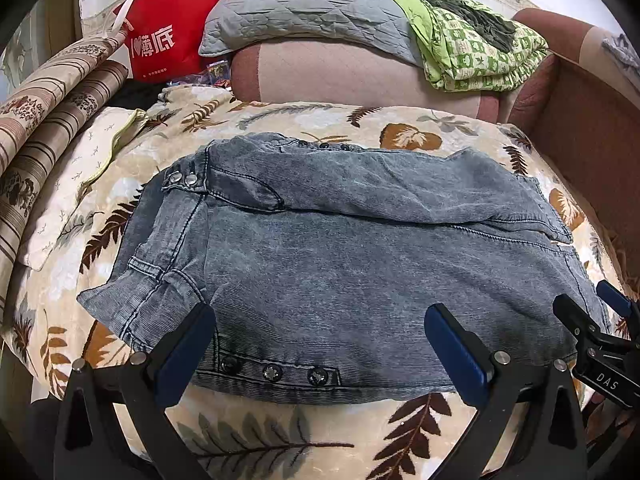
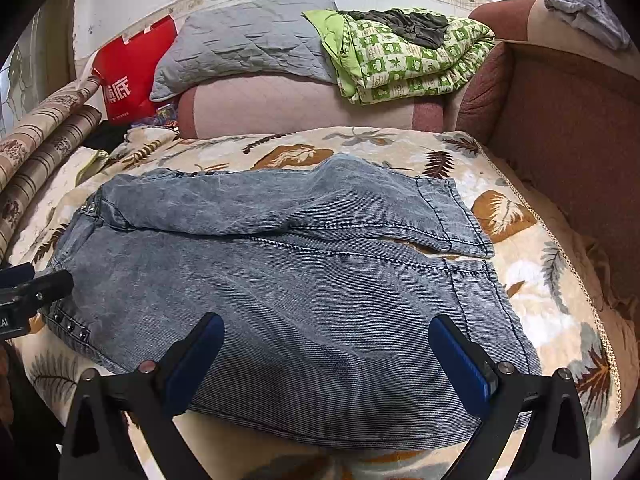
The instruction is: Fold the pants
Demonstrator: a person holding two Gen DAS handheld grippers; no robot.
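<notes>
Grey-blue denim pants (image 1: pixel 340 256) lie folded on a leaf-patterned blanket (image 1: pixel 304 436), waist with metal studs to the left, leg hems to the right; they also show in the right wrist view (image 2: pixel 304 280). My left gripper (image 1: pixel 320 344) is open, hovering over the near edge by the waist buttons. My right gripper (image 2: pixel 326 356) is open over the near edge toward the hems; it appears at the right of the left wrist view (image 1: pixel 600 312). The left gripper shows at the left edge of the right wrist view (image 2: pixel 36 284). Neither holds cloth.
A grey quilted pillow (image 1: pixel 304 4) and a green patterned quilt (image 1: pixel 476 44) lie on the pink sofa back (image 1: pixel 352 76). A red bag (image 1: pixel 168 36) and striped bedding (image 1: pixel 44 128) stand left. A brown armrest (image 2: pixel 568 120) rises on the right.
</notes>
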